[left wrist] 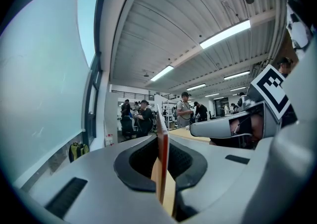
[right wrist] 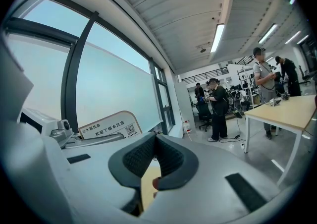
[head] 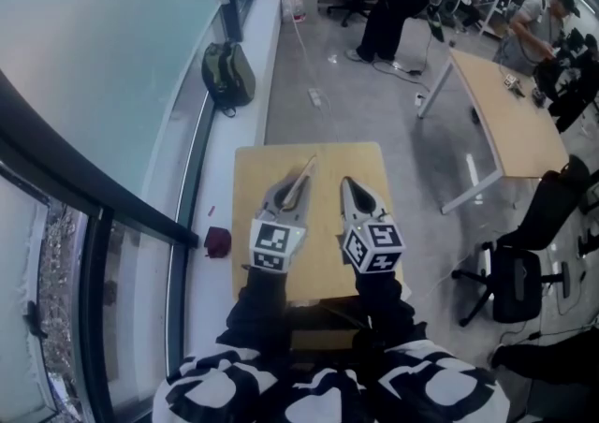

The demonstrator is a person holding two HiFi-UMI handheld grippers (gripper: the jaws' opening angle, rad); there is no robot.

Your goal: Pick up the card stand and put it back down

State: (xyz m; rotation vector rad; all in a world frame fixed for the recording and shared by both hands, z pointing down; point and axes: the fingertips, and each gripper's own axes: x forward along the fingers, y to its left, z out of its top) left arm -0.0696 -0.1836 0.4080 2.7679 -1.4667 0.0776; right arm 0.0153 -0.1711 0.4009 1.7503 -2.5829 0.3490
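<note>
The card stand [head: 298, 189] is a thin wooden-edged board, seen edge-on in the head view over the small wooden table [head: 257, 178]. My left gripper [head: 304, 171] is shut on it. In the left gripper view the card stand [left wrist: 162, 156] stands upright between the dark pads [left wrist: 133, 163] and sticks out past them. In the right gripper view the card stand [right wrist: 110, 125] shows its white printed face at the left, above the left gripper's finger [right wrist: 94, 141]. My right gripper [head: 351, 189] hovers just right of the left one, its jaws shut with nothing between them; the right gripper [right wrist: 154, 137] shows its pads meeting at the tip.
A green backpack [head: 227, 73] leans by the window wall, and a dark red object [head: 217, 241] lies on the sill left of the table. A larger desk [head: 510, 117] and a black office chair [head: 513, 281] stand to the right. Several people work at the back of the room.
</note>
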